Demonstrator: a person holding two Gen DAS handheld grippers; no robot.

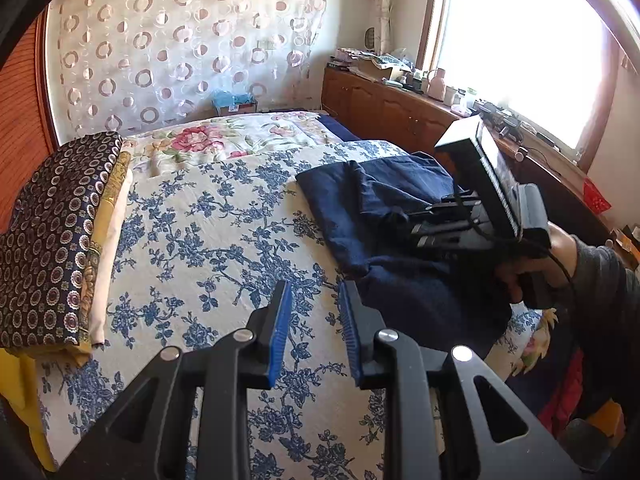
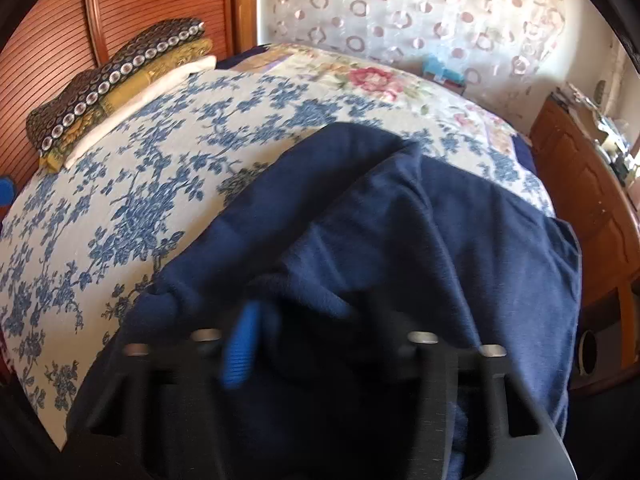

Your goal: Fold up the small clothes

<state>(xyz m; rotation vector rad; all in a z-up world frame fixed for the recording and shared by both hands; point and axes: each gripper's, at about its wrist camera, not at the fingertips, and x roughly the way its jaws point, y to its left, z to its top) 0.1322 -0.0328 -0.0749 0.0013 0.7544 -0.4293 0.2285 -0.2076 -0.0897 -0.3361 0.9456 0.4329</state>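
On the floral bedspread (image 1: 192, 240), the left gripper (image 1: 315, 328) hovers with its blue pads apart and nothing between them, just beside the navy garment (image 2: 460, 240) rumpled near the bed's edge. The right gripper (image 2: 304, 332) is buried in that cloth; the blurred view suggests its jaws are clamped on a bunched fold. Pinching several layers rather than one edge could drag the whole garment askew. No containers hold anything relevant; folded bedding (image 1: 52, 240) is stacked well apart.
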